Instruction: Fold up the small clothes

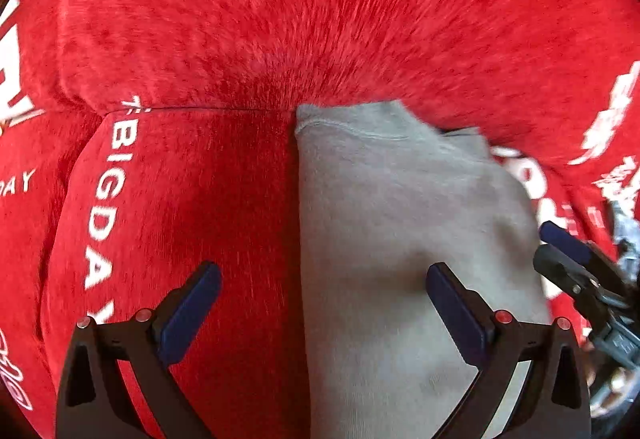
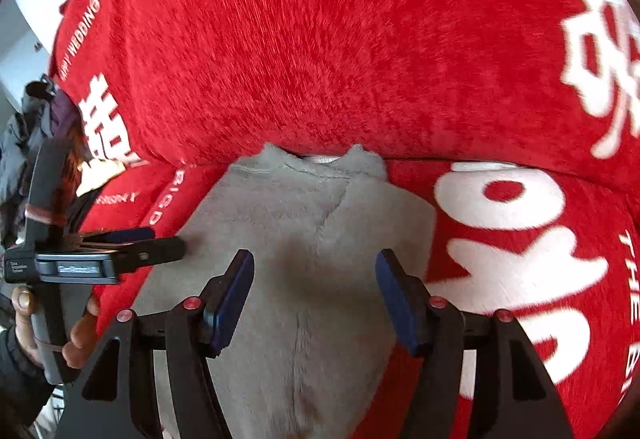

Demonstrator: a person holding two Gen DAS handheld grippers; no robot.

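Apparently grey garment (image 2: 304, 239) lies beneath open right fingers (image 2: 232, 303).

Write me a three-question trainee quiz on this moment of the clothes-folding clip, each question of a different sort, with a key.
1. True or false: the right gripper is clamped on the grey garment.
2. Multiple choice: the grey garment lies on (A) a bare wooden table, (B) a red plush cover with white lettering, (C) a blue plastic tray.
3. Fill in: in the left wrist view, the left gripper straddles the garment's straight ____ edge, one finger over the red cover, one over the grey cloth.

Key: 1 false, both jaws stand open above it; 2 B; 3 left.
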